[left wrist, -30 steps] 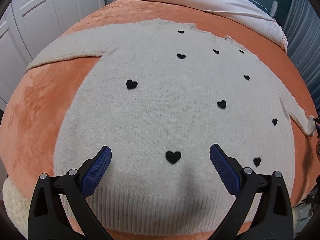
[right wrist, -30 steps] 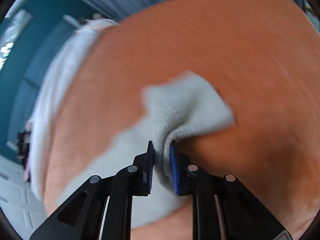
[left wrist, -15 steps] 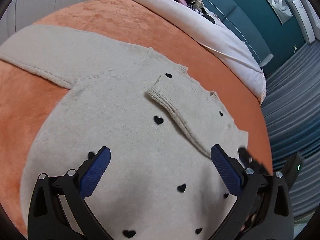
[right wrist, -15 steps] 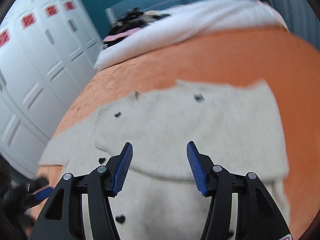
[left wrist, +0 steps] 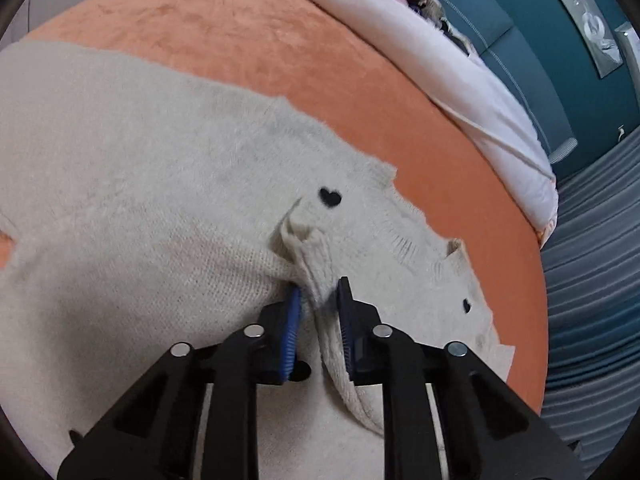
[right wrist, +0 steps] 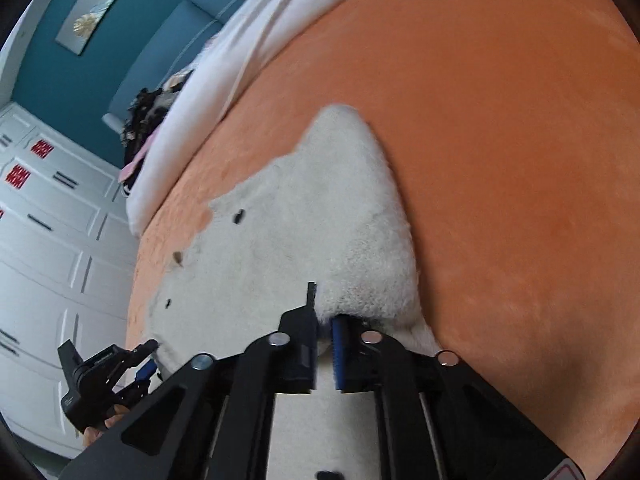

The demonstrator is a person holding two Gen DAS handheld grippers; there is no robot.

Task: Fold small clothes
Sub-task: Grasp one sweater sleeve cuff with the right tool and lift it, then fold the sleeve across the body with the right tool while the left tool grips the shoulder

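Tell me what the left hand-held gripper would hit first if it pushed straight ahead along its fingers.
The left hand-held gripper, already pinching the folded-over sleeve, would likely press that cuff into the cream sweater near the black heart. Depth is hard to judge.

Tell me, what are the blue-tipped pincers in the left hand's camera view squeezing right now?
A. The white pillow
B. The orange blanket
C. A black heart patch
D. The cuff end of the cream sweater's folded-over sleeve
D: the left gripper has just closed, and its blue pads pinch the ribbed sleeve cuff of the cream sweater, which lies on the orange blanket.
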